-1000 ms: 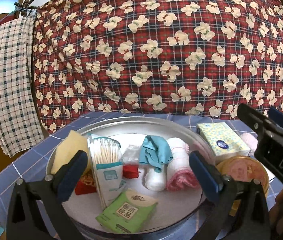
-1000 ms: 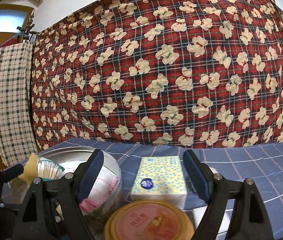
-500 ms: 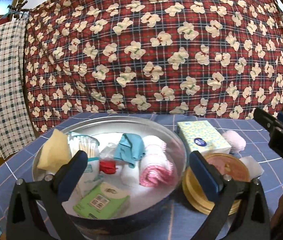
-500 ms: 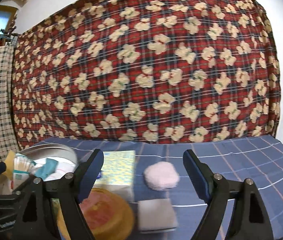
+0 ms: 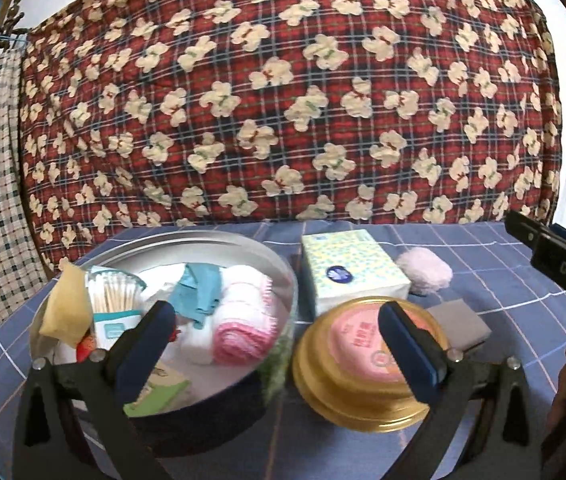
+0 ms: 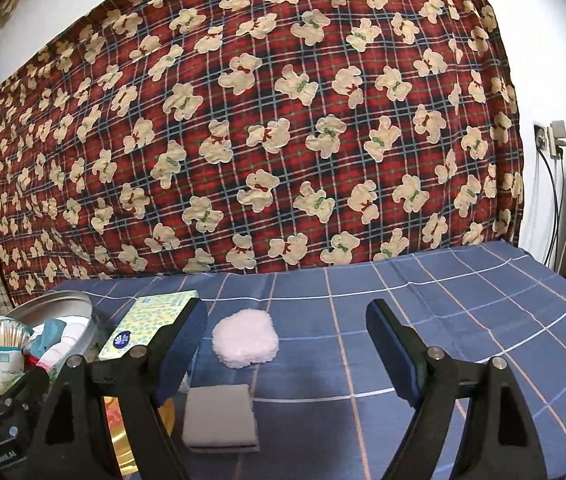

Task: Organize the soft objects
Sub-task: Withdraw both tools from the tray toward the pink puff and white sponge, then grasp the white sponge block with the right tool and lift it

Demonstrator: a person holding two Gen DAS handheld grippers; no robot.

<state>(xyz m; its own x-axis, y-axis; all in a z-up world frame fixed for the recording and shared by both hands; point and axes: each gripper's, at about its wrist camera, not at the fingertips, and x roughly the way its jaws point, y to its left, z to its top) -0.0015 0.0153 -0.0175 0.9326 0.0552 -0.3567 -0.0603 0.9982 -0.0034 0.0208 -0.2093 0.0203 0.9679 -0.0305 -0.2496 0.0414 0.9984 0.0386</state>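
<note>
Both grippers (image 5: 279, 344) (image 6: 287, 352) level, jaws apart

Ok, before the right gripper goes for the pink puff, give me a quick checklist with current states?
1. Right gripper open and holding nothing: ok.
2. Pink puff lying free on the blue cloth, apart from the tissue box: ok.
3. Grey sponge out of the approach: not ok, it lies between gripper and puff.
4. Left gripper open: ok.
5. Room left in the metal tin: cannot tell.
</note>
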